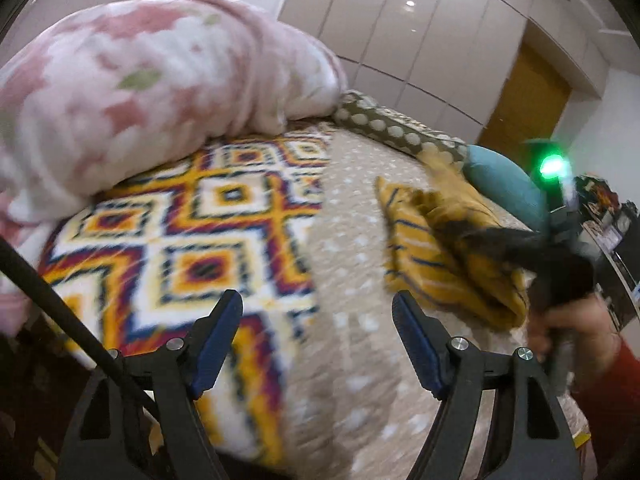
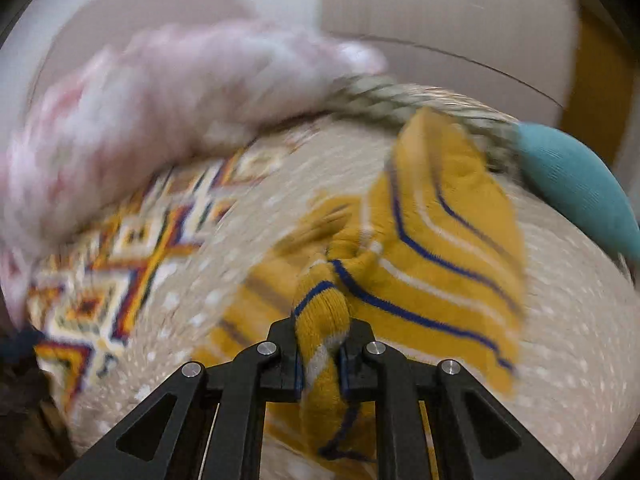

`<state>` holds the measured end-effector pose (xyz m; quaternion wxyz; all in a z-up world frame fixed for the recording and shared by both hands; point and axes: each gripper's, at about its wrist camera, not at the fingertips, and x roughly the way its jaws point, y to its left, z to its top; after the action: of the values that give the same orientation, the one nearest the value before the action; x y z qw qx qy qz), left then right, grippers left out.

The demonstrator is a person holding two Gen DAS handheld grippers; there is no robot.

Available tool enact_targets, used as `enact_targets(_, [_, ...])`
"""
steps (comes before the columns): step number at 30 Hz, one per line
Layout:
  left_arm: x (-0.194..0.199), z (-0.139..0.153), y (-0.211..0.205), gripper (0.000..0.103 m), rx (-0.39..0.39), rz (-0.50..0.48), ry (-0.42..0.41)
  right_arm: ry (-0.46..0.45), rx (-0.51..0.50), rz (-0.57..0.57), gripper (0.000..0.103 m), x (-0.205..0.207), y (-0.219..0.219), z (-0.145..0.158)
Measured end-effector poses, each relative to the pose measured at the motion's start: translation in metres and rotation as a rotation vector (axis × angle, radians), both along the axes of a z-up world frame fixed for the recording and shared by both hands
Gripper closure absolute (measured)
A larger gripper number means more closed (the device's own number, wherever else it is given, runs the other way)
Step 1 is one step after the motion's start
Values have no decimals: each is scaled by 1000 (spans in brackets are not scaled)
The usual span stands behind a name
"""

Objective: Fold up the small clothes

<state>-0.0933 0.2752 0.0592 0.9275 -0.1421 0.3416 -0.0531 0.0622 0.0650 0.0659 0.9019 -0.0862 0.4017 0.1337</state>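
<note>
Pinching striped sweater (image 2: 436, 248), right gripper (image 2: 320, 364)

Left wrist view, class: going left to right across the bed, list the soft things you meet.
Pink-and-white floral fleece blanket → diamond-patterned orange, white and purple blanket → mustard-yellow knitted garment with blue stripes → teal cushion.

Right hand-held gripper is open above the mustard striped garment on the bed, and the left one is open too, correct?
Not quite. The right wrist view shows the right hand-held gripper shut on the mustard striped garment, a fold of knit pinched between its fingers. The left hand-held gripper is open, as you said, over the bed.
</note>
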Motion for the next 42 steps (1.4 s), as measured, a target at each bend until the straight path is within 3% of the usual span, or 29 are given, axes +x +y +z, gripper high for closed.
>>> enact_targets(2, [-6,-5,11,27,7,10,12,50,-71,40,89,4,26,-26])
enact_targets(4, [-10,-7,17,27,13,12,13,36,-119,31,89,3,35,-38])
enact_targets(10, [7,1,22,27,-77,29,7,49,-32,59,85,8,31,-26])
enact_targets(14, [35,22,9,23,-126,17,-21,99,202,182,73,-7,18,-13])
enact_targets(17, [59,36,-17,21,-104,-49,-27,112,395,234,72,-31,-16,7])
enact_targets(19, [78,41,-43,14,-67,-119,-23,77,475,233,62,-49,-47,25])
enact_targets(22, [104,40,-78,14,-20,-199,-5,-22,489,108,38,-63,-114,40])
enact_targets(25, [136,29,-109,14,6,-285,41,-2,488,-69,37,-46,-169,22])
enact_targets(28, [167,14,-135,15,20,-351,117,81,580,-162,37,-21,-201,-10])
enact_targets(29, [177,9,-144,18,36,-382,142,117,622,-179,37,-12,-208,-24])
enact_targets(30, [183,4,-152,42,51,-416,163,137,647,-183,37,-4,-208,-33])
enact_targets(31, [188,-1,-157,80,68,-431,187,155,672,-182,37,4,-207,-42])
enact_targets(32, [193,-6,-161,91,101,-420,218,170,698,-173,37,12,-204,-49])
enact_targets(35, [200,-11,-154,88,82,-401,215,209,788,-126,32,37,-189,-65])
enact_targets(37, [200,-13,-144,82,45,-382,201,202,807,-135,22,50,-182,-74])
enact_targets(38, [199,-14,-139,73,34,-361,189,200,810,-148,22,55,-180,-77])
enact_targets(39, [198,-17,-134,51,37,-320,178,193,818,-164,22,58,-177,-79])
enact_targets(40, [198,-21,-131,41,33,-296,175,190,821,-174,26,59,-177,-78])
enact_targets(41, [198,-29,-128,41,-2,-288,189,195,817,-188,32,61,-174,-78])
enact_targets(42, [199,-36,-127,41,-40,-298,213,207,823,-192,46,62,-175,-77])
